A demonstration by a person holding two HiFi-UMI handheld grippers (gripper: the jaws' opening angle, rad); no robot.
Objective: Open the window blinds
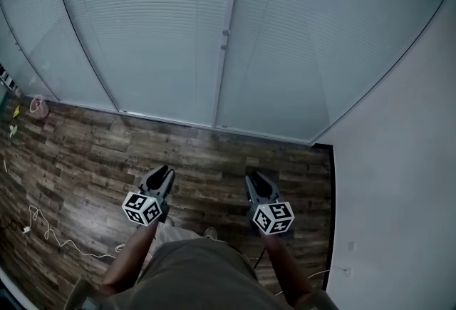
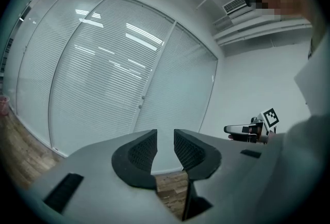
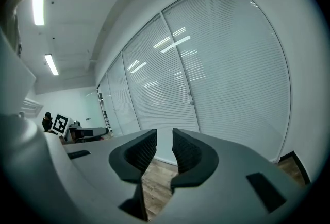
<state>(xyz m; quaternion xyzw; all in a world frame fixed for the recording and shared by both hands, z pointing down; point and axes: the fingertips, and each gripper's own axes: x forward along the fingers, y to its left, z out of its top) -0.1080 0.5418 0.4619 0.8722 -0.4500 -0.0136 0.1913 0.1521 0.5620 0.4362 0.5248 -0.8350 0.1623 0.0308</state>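
Body: at the bottom of the head view I see the person's grey clothing (image 1: 192, 269), with both forearms reaching forward from it.
Left gripper (image 2: 165, 140): I hold it nearly level, pointing at the window wall. Its two ribbed pads are drawn together with only a thin slit between them, and nothing sits in that slit.
Right gripper (image 3: 164, 139): it is beside the left one and apart from it, pointing the same way. Its pads are likewise closed to a narrow slit and grip nothing.
Marker cubes: one rides on the back of each gripper, the left cube (image 1: 142, 209) and the right cube (image 1: 273, 217).
Floor (image 1: 85, 152): dark wood planks run from below the grippers to the foot of the window wall.
Cable (image 1: 50, 234): a thin white lead lies in loose loops on the planks at the left.
Pink item (image 1: 38, 107): a small thing on the floor near the left pane; I cannot tell what it is.
Blinds (image 1: 149, 23): the task's thing. White slatted blinds hang behind the glass straight ahead, well apart from both grippers. They cover every pane from top to floor with the slats turned flat.
Post (image 1: 226, 38): a pale upright frame divides the two panes ahead and carries two small fittings.
Side wall (image 1: 399, 180): a plain white wall meets the window wall at the right corner.
Ceiling lights (image 3: 38, 9): bright strips overhead, mirrored in the glass.
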